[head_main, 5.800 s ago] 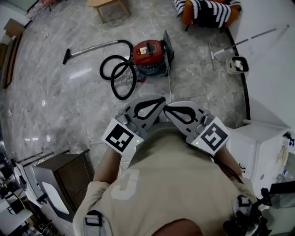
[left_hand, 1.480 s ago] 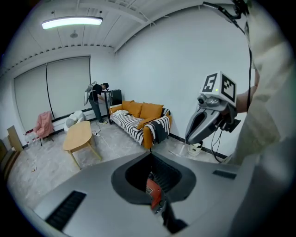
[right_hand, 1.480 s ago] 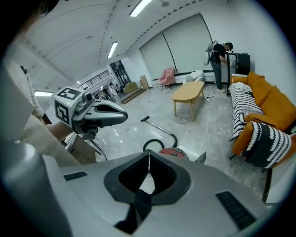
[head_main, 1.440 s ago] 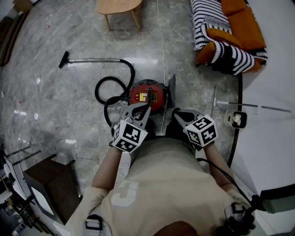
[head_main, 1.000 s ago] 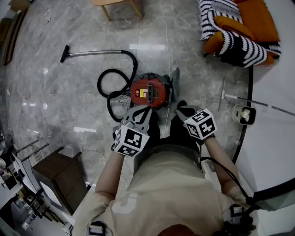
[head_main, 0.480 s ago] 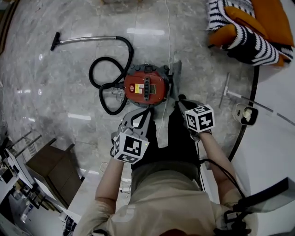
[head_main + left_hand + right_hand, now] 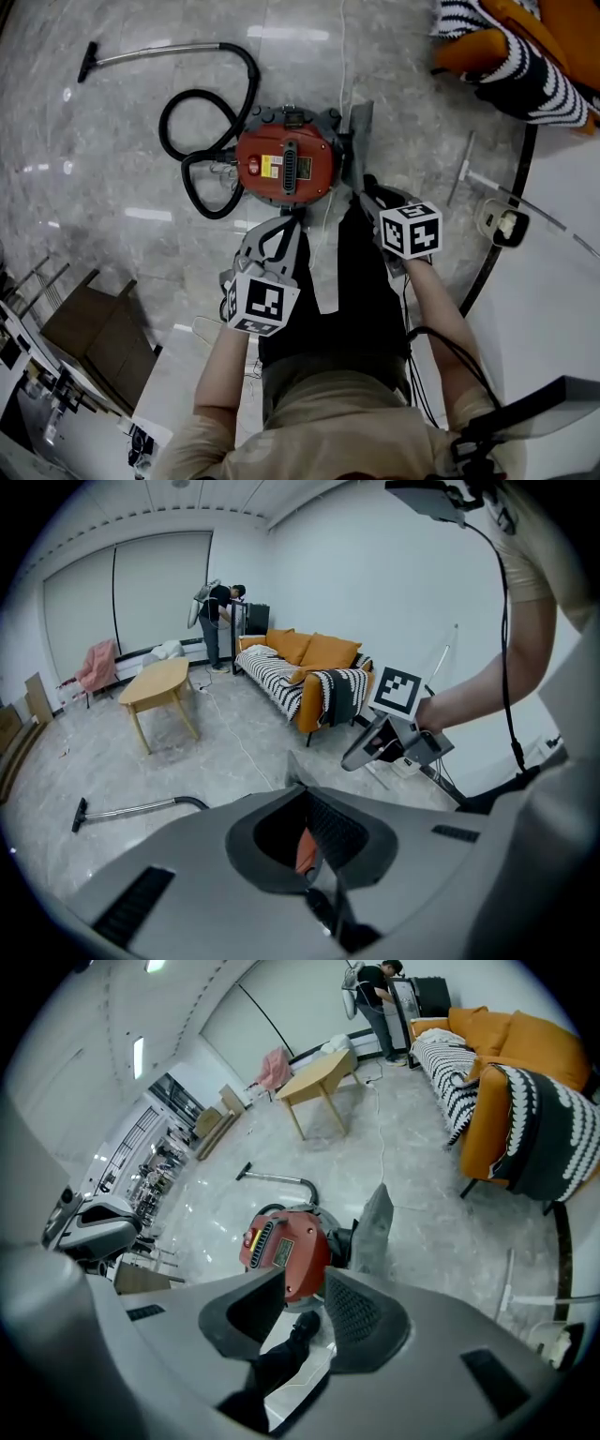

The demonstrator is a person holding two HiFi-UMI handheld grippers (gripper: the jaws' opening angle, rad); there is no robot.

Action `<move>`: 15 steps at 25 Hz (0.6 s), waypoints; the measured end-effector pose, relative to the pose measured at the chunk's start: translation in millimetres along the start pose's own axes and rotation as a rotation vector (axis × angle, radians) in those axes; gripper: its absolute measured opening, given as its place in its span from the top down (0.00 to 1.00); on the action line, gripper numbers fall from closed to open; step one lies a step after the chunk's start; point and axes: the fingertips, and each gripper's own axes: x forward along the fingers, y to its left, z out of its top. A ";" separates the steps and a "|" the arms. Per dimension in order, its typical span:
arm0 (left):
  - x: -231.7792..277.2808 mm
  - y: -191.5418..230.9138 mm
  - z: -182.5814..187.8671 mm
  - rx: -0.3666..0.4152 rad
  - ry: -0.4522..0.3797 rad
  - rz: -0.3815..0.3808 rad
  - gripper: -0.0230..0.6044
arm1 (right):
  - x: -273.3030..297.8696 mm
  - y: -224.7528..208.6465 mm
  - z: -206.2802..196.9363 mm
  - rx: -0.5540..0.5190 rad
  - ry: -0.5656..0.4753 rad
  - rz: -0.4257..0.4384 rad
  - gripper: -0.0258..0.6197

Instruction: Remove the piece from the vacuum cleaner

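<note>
We see the red canister vacuum cleaner [image 7: 286,167] on the grey marble floor [image 7: 112,244]; its black hose [image 7: 255,77] loops away on the side far from the sofa [image 7: 553,28] and runs into a metal wand [image 7: 155,52] lying flat on the floor. The grey piece [image 7: 361,131], a flat panel, stands on edge right up against the canister's sofa side. The person stands over the machine, dark trousers just short of it.

The left gripper [image 7: 292,220] points down at the near edge of the canister, close to it but apart; its jaws meet at the tips and hold nothing, and a sliver of red shows through the loop between them. The right gripper [image 7: 304,1277] hangs near the near end of the grey piece; we cannot tell whether it touches it. Its jaws have just been opening and stand partly apart, with nothing gripped; the canister and the grey piece beside it lie beyond the gap.
</note>
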 end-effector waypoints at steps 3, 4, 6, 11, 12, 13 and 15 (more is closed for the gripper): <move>13.4 0.3 -9.4 -0.001 0.009 -0.004 0.97 | 15.6 -6.2 -4.1 0.019 -0.002 0.007 0.69; 16.9 -0.2 -12.5 -0.001 0.013 -0.006 0.97 | 20.8 -8.3 -4.8 0.023 -0.005 0.008 0.65; 22.9 -1.7 -18.9 -0.006 0.020 -0.010 0.96 | 31.4 -13.5 -4.3 0.026 -0.007 0.009 0.61; 30.5 -5.8 -34.9 -0.022 0.044 -0.019 0.96 | 53.2 -28.4 2.8 0.047 -0.041 0.004 0.59; 31.3 -5.7 -37.3 -0.024 0.048 -0.014 0.96 | 56.8 -31.9 4.3 0.053 -0.045 -0.001 0.59; 32.1 -5.3 -39.1 -0.026 0.051 -0.008 0.96 | 60.3 -35.4 5.8 0.060 -0.048 -0.005 0.59; 34.0 -4.3 -41.8 -0.031 0.055 0.000 0.96 | 67.0 -42.4 8.6 0.084 -0.057 -0.010 0.59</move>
